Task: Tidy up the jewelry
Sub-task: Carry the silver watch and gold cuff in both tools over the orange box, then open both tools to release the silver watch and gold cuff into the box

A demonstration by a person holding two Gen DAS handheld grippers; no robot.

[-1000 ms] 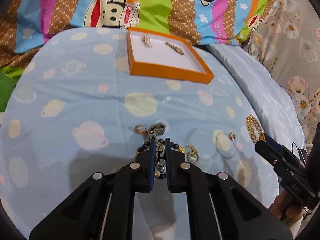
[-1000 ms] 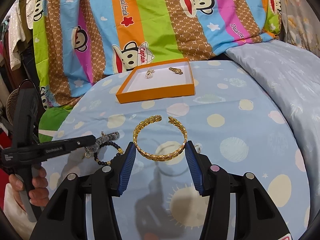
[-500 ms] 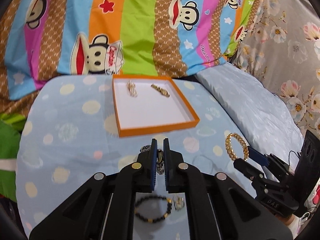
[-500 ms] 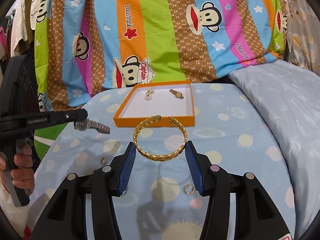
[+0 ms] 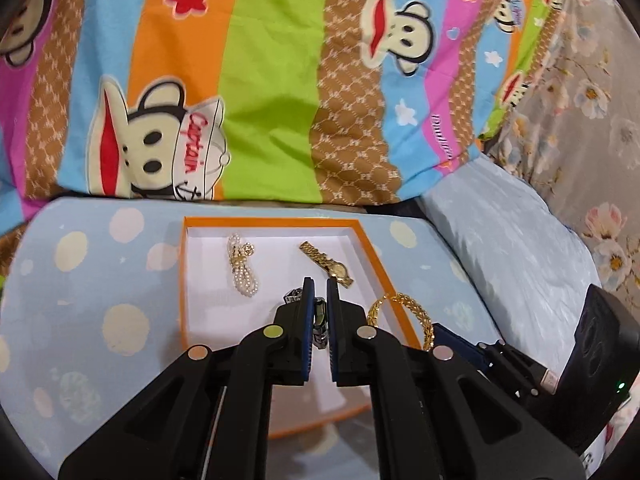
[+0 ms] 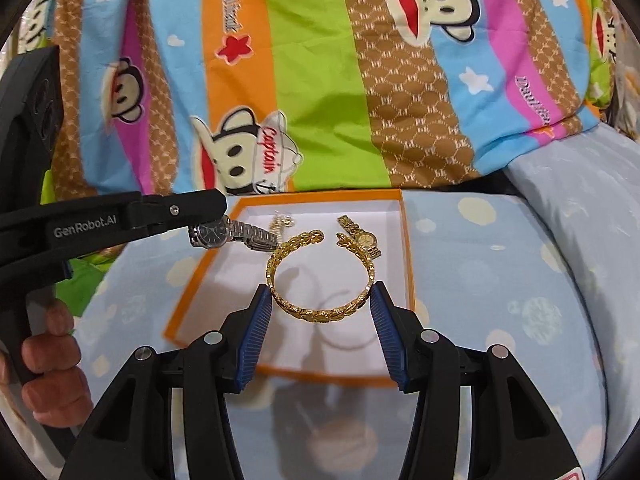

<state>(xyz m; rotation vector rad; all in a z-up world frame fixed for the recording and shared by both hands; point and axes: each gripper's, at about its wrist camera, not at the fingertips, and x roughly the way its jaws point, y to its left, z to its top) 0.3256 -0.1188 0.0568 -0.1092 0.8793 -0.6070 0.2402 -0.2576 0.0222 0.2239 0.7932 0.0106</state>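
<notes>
An orange tray [image 5: 182,280] [image 6: 192,284] with a white floor lies on the blue spotted sheet. In it rest a pearl piece [image 5: 242,266] and a small gold watch [image 5: 330,265] [image 6: 360,237]. My left gripper [image 5: 320,292] [image 6: 218,210] is shut on a silver watch [image 6: 230,233] [image 5: 319,322] and holds it above the tray's left part. My right gripper [image 6: 322,292] is shut on an open gold bangle [image 6: 320,276] [image 5: 416,314], pads against its two sides, hanging over the tray's near half.
A striped cartoon-monkey quilt [image 5: 260,80] rises behind the tray. A pale blue pillow [image 5: 512,256] lies to the right, with floral fabric [image 5: 592,128] beyond it. A hand [image 6: 52,356] grips the left tool's handle at the left edge.
Both grippers have travelled forward from the loose jewelry pile to above the orange tray, the left one carrying the silver watch and the right one the gold bangle. The tray now looks much nearer.
</notes>
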